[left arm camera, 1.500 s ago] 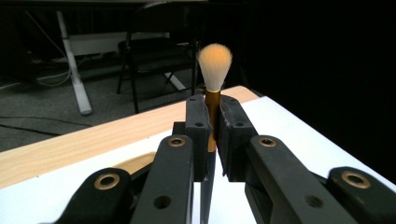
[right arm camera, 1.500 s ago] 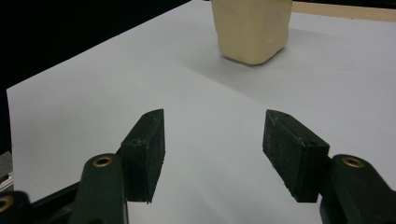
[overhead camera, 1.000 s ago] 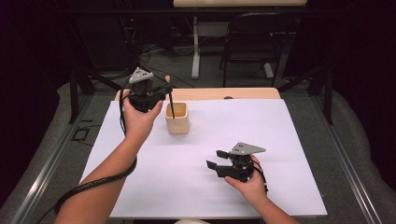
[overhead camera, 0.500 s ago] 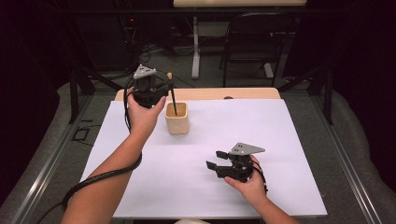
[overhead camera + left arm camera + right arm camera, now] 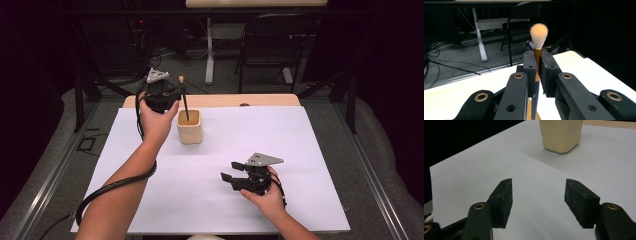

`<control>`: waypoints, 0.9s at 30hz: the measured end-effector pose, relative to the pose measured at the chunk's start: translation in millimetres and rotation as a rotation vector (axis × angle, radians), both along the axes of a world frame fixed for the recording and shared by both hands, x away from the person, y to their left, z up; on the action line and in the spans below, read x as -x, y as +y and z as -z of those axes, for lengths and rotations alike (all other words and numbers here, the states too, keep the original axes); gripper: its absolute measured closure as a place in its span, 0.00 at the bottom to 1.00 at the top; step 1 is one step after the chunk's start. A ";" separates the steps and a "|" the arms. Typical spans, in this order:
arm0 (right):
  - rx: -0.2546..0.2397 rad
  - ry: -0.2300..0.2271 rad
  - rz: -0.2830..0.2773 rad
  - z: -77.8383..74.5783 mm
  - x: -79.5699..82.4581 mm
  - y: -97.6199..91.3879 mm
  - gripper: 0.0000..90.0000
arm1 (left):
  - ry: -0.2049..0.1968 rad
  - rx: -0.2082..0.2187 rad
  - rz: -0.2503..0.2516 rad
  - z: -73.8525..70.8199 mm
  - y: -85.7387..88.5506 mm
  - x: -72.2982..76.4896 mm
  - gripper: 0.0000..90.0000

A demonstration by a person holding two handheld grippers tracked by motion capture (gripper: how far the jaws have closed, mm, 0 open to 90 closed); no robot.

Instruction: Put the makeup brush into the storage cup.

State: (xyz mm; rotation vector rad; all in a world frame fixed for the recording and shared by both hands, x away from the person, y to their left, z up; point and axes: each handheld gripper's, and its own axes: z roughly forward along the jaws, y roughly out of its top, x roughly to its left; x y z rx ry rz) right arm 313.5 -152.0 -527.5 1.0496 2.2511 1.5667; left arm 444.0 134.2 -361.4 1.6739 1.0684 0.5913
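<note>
I am holding my left gripper above the far left part of the table, its jaws pinching a brush by the gold band just under the bristles. In the left gripper view the pale tuft is standing upright above the pads, and the dark handle is running down between the jaws. From the high view the handle is slanting down from the gripper into the cup, a cream, squarish one sitting on the white sheet just right of my left hand; I cannot tell whether the tip is touching the cup's bottom. My right gripper is resting low over the sheet at the near right, jaws standing wide with nothing between them, pointing toward the cup, which is sitting well apart from it.
</note>
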 end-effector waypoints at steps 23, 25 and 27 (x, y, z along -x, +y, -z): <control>-0.008 -0.001 -0.006 1.1 -0.1 1.2 0.44 | 0.001 -0.019 -0.030 7.6 -4.4 -6.6 0.93; -0.008 -0.001 -0.006 1.3 -0.1 1.2 0.44 | 0.006 -0.020 -0.026 8.4 -4.4 -6.6 0.93; -0.008 -0.001 -0.006 1.3 -0.1 1.2 0.44 | 0.007 -0.018 -0.030 10.6 -5.0 -6.8 0.93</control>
